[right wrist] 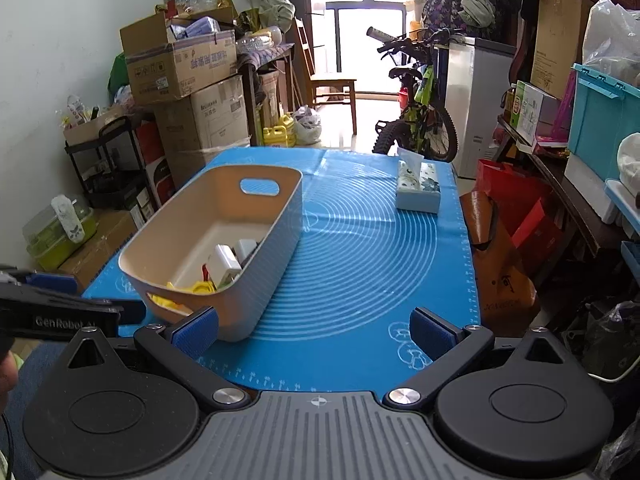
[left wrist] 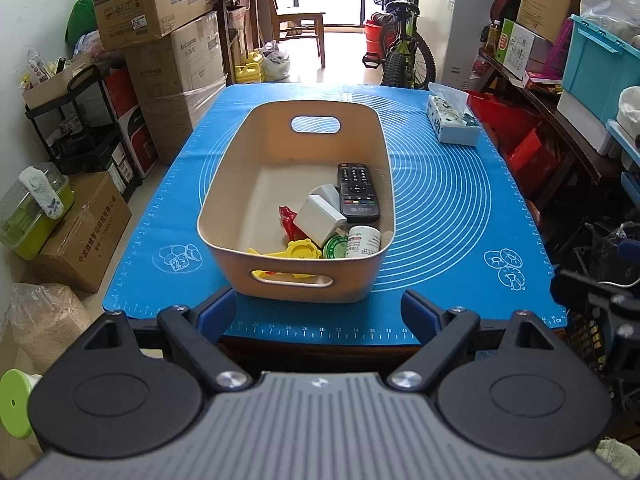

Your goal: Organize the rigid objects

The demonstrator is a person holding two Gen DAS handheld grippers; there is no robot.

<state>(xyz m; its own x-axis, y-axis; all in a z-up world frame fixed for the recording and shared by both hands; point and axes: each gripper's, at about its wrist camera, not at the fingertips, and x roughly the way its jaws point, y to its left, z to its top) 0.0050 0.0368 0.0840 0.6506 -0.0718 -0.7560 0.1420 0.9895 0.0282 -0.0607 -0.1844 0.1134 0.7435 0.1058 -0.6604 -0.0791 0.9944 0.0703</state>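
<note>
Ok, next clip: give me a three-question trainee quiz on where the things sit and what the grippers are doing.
1. True or false: the remote lies inside the bin.
2. What still sits on the mat outside the bin? A) tissue box B) mug C) book
3. Fill in: both the left gripper and the right gripper have jaws that are ____ and hold nothing.

Key: 1 true; 2 A, the tissue box; 3 open.
</note>
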